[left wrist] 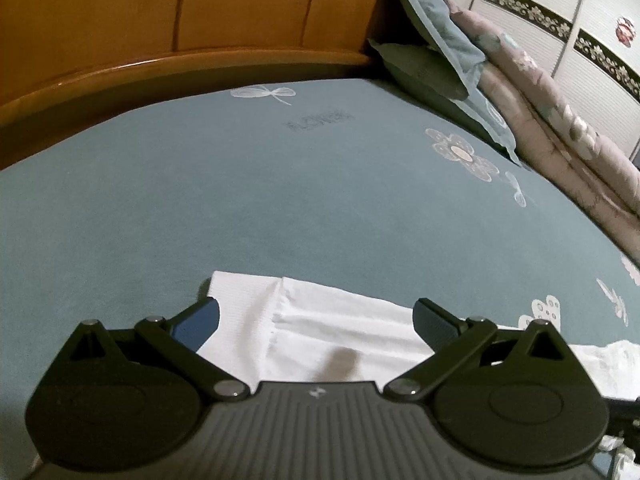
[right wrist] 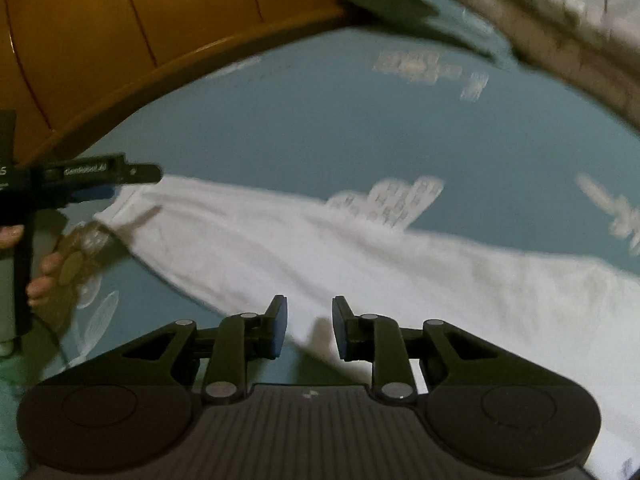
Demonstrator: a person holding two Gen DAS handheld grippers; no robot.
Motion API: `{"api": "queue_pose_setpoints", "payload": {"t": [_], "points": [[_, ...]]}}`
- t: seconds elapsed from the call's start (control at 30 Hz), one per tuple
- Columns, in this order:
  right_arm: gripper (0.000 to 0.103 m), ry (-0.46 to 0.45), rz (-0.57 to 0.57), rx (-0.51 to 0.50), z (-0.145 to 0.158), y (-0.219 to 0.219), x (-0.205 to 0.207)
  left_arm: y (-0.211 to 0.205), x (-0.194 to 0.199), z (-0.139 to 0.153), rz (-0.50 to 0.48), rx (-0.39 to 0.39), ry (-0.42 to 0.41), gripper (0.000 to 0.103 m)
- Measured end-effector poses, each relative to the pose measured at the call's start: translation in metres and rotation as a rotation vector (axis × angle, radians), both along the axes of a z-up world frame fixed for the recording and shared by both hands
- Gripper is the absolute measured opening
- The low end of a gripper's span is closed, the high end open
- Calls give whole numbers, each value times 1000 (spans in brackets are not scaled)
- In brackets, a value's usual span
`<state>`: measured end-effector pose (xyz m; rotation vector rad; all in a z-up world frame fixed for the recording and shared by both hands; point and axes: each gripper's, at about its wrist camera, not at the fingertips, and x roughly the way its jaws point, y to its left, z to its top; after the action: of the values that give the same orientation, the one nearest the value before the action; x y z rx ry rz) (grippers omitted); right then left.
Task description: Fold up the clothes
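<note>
On one blue bedsheet (left wrist: 280, 200), one white garment (right wrist: 360, 264), two grippers.

White garment (right wrist: 320, 256) lies on blue bed (left wrist: 280, 184).

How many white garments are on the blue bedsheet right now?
1: a white ribbed garment stretched across the blue bedsheet beneath both grippers. More may lie outside the views.
</note>
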<state>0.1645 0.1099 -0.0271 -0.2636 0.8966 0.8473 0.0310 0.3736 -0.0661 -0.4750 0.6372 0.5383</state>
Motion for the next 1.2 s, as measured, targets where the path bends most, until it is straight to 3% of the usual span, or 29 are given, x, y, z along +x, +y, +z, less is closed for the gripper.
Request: {"api": "queue_pose_setpoints", "payload": {"t": [0.07, 0.23, 0.4, 0.6, 0.83, 1.03, 1.2], "points": [[28, -18, -25, -18, -2, 2, 3, 1, -1, 0, 3, -3, -1, 102], [29, 72, -15, -44, -24, 11, 8, -1, 1, -1, 0, 1, 6, 102], [29, 70, -6, 50, -1, -2, 6, -6, 5, -1, -16, 21, 21, 102], [30, 14, -103, 40, 22, -37, 9, -14, 8, 1, -36, 41, 29, 102], [34, -10, -242, -57, 27, -84, 3, -22, 11, 5, -63, 38, 12, 102], [36, -8, -374, -145, 18, -134, -9, -37, 16, 10, -96, 50, 2, 102], [36, 72, -431, -158, -9, -161, -12, -56, 23, 15, -122, 66, -1, 102]]}}
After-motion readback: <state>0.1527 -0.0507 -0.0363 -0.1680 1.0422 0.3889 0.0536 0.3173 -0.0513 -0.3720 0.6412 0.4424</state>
